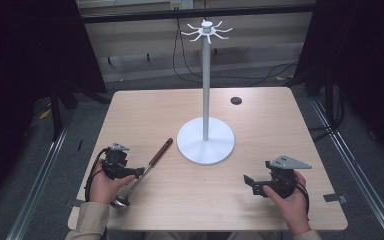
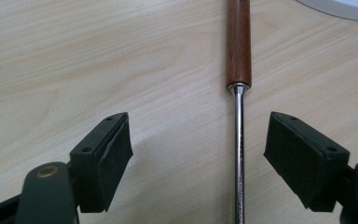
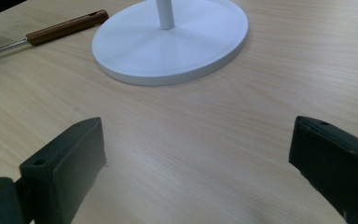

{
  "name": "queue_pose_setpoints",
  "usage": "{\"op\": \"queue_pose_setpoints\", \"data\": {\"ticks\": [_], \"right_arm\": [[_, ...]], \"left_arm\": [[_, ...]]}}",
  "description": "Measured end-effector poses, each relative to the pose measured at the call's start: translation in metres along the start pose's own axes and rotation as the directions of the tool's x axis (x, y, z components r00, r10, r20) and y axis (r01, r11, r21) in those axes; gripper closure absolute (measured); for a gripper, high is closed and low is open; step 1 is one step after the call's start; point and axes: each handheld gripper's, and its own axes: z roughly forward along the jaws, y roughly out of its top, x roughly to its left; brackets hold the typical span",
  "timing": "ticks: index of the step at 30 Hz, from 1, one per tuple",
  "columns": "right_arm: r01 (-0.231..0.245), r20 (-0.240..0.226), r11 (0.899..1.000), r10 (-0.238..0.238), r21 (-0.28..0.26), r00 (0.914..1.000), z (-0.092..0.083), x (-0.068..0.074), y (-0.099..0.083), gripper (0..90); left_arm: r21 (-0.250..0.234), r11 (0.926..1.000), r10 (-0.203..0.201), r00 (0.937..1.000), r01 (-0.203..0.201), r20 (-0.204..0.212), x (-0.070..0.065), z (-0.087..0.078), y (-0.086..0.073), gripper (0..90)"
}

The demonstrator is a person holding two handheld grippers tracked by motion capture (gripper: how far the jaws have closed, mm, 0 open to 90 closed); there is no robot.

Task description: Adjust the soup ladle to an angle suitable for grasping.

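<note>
A ladle (image 1: 156, 157) with a brown wooden handle and a steel shaft lies slantwise on the wooden table (image 1: 260, 125), its bowl (image 1: 120, 202) by the person's left hand. My left gripper (image 1: 139, 173) is open and low over the shaft. In the left gripper view the shaft (image 2: 238, 140) runs between the jaws, nearer the right one, and neither pad touches it. My left gripper (image 2: 198, 154) holds nothing. Near the front right, my right gripper (image 1: 250, 182) stands open over bare wood (image 3: 198, 163).
A white stand with a round base (image 1: 206, 142), a tall pole (image 1: 206, 85) and hooks (image 1: 206, 30) at the top stands mid-table, just right of the ladle's handle. A small black disc (image 1: 236, 100) lies at the back right. Dark curtains flank the table.
</note>
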Motion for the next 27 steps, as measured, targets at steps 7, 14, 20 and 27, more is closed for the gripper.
{"op": "queue_pose_setpoints", "data": {"ticks": [7,14,20,27], "right_arm": [[0.004,0.009,1.000,-0.004,0.003,0.9999,0.003,-0.003,0.002,3.8],[0.016,0.000,1.000,-0.016,0.008,0.9999,0.007,-0.003,0.004,4.7],[0.012,-0.002,1.000,-0.012,0.005,0.9999,0.005,-0.003,0.003,5.0],[0.015,-0.007,1.000,-0.015,-0.001,0.9999,0.001,-0.002,0.002,5.0]], "left_arm": [[-0.006,0.9998,0.021,0.9997,-0.021,0.008,-0.007,0.000,0.004,26.8],[-0.010,0.9988,0.049,0.9983,-0.049,0.032,-0.016,0.004,0.012,50.5],[-0.001,0.9975,0.070,0.9966,-0.070,0.043,-0.022,0.008,0.019,65.8],[0.020,0.9965,0.080,0.9952,-0.081,0.056,-0.029,-0.001,0.029,69.3]]}}
